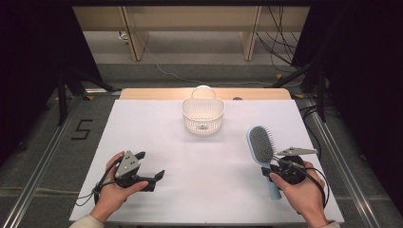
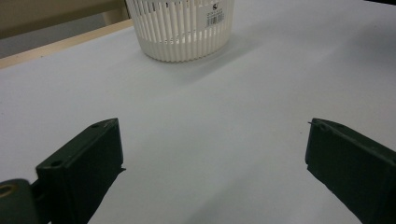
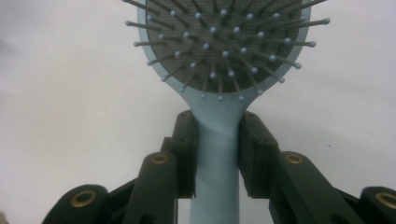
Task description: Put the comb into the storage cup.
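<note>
A light blue hairbrush with a grey bristle pad lies bristles up on the white table at the right. My right gripper is shut on its handle just below the head; in the right gripper view both black jaws press the handle of the hairbrush from either side. My left gripper rests on the table at the front left, held by a hand, its jaws wide open with nothing between them. A white slatted basket stands at the table's far middle, straight ahead of the left gripper, with the basket beyond it.
The white table ends in a wooden strip at the far edge. Black stands and cables flank it on the floor at both sides. Wide bare tabletop lies between the two grippers.
</note>
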{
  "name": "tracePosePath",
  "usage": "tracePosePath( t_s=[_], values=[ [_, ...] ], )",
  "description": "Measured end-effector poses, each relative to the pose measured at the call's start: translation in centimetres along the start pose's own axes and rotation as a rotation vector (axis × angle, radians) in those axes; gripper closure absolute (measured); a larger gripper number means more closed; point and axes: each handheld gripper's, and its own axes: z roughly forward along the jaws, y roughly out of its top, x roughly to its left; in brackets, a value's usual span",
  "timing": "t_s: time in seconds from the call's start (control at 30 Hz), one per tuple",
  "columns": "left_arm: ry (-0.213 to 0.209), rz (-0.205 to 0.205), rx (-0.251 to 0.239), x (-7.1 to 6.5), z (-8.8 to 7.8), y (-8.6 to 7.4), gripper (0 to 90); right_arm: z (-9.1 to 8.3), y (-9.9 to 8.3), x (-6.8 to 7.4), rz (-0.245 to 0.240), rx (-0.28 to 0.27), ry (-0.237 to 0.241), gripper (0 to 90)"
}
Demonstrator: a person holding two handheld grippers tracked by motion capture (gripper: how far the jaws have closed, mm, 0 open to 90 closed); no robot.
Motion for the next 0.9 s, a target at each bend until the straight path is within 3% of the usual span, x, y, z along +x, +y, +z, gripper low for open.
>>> tracePosePath(
  t_s=[0.23,0.63,0.9],
  values=[
    [0.0,-0.001,-0.001,0.01,0.02,-0.02,3.7,-0.09,0.07,-0.11,0.006,-0.035,0.003,70.5],
    [-0.001,-0.003,-0.001,0.03,0.04,-0.01,3.7,0.03,0.18,0.04,-0.007,-0.05,0.016,70.5],
    [-0.001,-0.003,0.001,0.05,0.06,-0.01,3.8,-0.2,0.42,0.06,-0.018,-0.1,0.012,70.5]
  ],
)
